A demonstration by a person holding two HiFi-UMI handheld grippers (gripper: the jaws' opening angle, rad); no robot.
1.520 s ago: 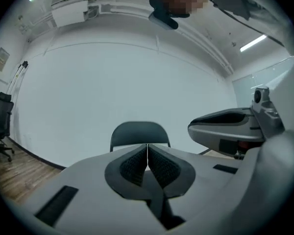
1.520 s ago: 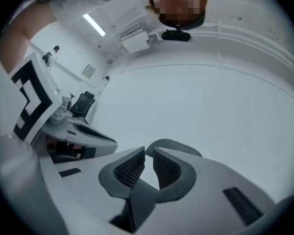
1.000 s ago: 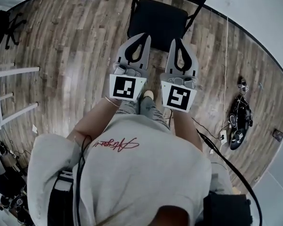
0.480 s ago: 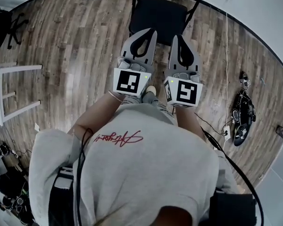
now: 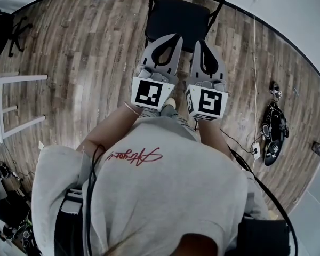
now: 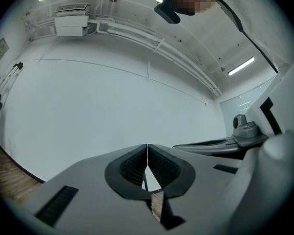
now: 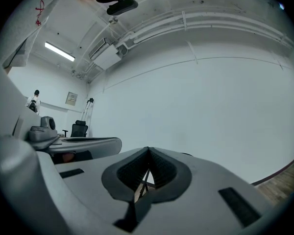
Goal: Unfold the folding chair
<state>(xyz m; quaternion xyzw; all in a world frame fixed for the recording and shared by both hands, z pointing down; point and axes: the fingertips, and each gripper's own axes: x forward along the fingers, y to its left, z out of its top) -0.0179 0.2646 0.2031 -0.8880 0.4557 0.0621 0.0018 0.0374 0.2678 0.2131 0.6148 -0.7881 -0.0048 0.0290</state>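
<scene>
Chair: black folding chair with thin metal tube frame [image 5: 178, 17] stands at upper centre of the head view, on the wooden plank floor [image 5: 85, 52]. Its seat lies flat and open, and the backrest is at the top edge of the frame.
Left gripper: grey left gripper [image 5: 176, 37] with a square-marker cube at its rear is at centre of the head view, and its tip overlaps the front edge of the seat in the picture. In its own view [image 6: 147, 147] the two ribbed black pads meet along one line, with nothing between them.
Right gripper: grey right gripper [image 5: 199, 42] is just beside the left one, almost parallel. In its own view [image 7: 148, 151] the jaws are pressed together at the tip and hold nothing.
Contact with chair: no view shows if either tip touches the seat.
Direction: both gripper views look at a plain white wall [image 6: 112, 106].
Person: grey shirt fills the lower half of the head view, forearms reach up to the grippers.
Surroundings: white stool [image 5: 10, 108] at left edge; black office chair [image 5: 2, 28] at upper left; black cables and devices [image 5: 272, 135] on the floor at right.
</scene>
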